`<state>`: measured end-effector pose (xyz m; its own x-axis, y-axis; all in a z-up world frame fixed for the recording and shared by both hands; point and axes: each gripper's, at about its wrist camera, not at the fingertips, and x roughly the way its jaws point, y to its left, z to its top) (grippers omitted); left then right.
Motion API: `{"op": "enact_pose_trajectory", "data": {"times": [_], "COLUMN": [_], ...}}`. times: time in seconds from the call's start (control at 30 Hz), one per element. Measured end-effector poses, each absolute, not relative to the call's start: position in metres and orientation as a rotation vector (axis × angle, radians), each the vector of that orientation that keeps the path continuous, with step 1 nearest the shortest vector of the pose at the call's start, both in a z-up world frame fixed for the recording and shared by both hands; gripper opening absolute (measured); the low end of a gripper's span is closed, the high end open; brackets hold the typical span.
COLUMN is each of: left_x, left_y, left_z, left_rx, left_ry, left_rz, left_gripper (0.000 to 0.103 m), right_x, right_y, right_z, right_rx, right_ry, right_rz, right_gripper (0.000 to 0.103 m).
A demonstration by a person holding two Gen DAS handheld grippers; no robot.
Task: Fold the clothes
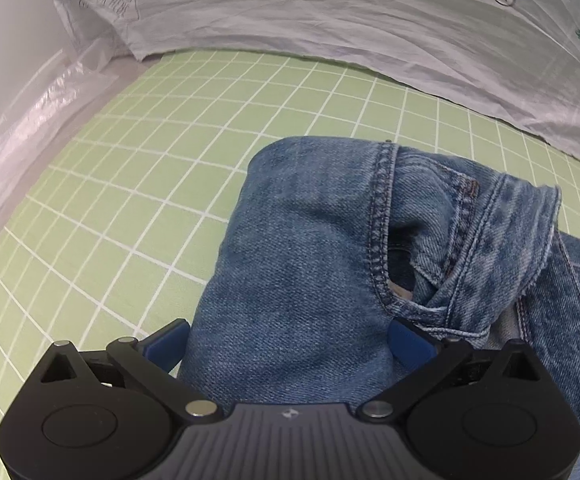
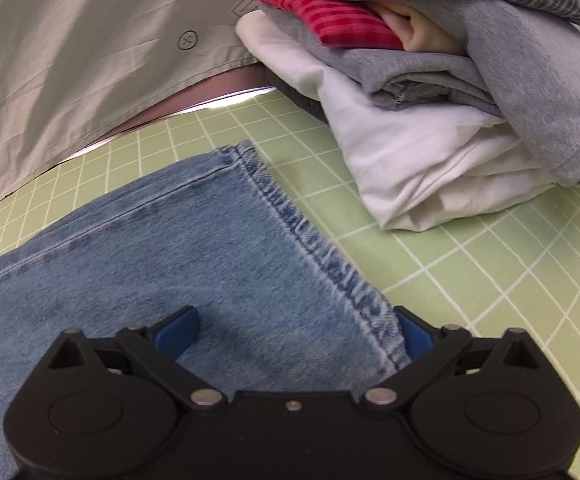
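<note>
A pair of blue jeans (image 1: 309,248) lies on a green grid mat (image 1: 130,168). In the left wrist view I see the waistband, seat seam and a pocket, partly bunched. My left gripper (image 1: 290,344) is open, its blue pads either side of the denim. In the right wrist view a jeans leg (image 2: 194,240) with its stitched hem lies flat on the mat (image 2: 489,272). My right gripper (image 2: 297,332) is open over the hem end, the right pad at the hem's edge.
A wrinkled white sheet (image 1: 329,12) with printed marks covers the far side in both views. Clear plastic (image 1: 30,108) lies at the left edge. A pile of clothes (image 2: 449,88), white, grey, red-striped and plaid, sits at the right.
</note>
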<state>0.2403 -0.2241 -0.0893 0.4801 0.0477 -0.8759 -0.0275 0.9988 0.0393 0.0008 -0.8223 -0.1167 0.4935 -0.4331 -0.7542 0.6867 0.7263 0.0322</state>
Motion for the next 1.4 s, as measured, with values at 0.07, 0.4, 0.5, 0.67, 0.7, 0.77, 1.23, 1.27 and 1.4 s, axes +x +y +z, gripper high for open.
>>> {"op": "enact_pose_trajectory", "data": {"times": [0.07,0.4,0.5,0.67,0.7,0.77,1.23,1.27,1.4], "left_x": [0.240,0.216,0.202,0.180,0.176,0.170,0.159,0.162,0.176], "left_y": [-0.222,-0.204,-0.188,-0.169,-0.166,-0.161,-0.135,-0.133,-0.131], "left_z": [-0.088,-0.053,-0.047,-0.044,-0.044,-0.043,-0.054,-0.056,-0.063], "left_rx": [0.006,0.007,-0.040,-0.065,-0.065,-0.063,-0.064,-0.068,-0.086], "left_ry": [1.072,0.963,0.945,0.943,0.944,0.947,0.970,0.974,0.991], "left_rz": [0.047,0.030,0.034,0.033,0.030,0.027,-0.075,-0.081,-0.092], "left_gripper": [0.103,0.103,0.103,0.103,0.103,0.103,0.103,0.103,0.103], "right_x": [0.000,0.015,0.023,0.044,0.049,0.057,0.077,0.077,0.075], "right_y": [-0.815,-0.767,-0.738,-0.670,-0.654,-0.626,-0.484,-0.483,-0.485], "right_z": [-0.111,-0.045,-0.015,0.011,0.012,0.003,-0.073,-0.070,-0.049], "right_rx": [0.345,0.137,0.106,0.073,0.067,0.080,0.160,0.170,0.238], "right_ry": [0.792,0.765,0.694,0.634,0.632,0.654,0.892,0.893,0.832], "right_rz": [-0.669,-0.623,-0.560,-0.425,-0.400,-0.356,-0.200,-0.200,-0.176], "right_gripper": [0.062,0.019,0.018,0.017,0.017,0.017,0.028,0.028,0.030]}}
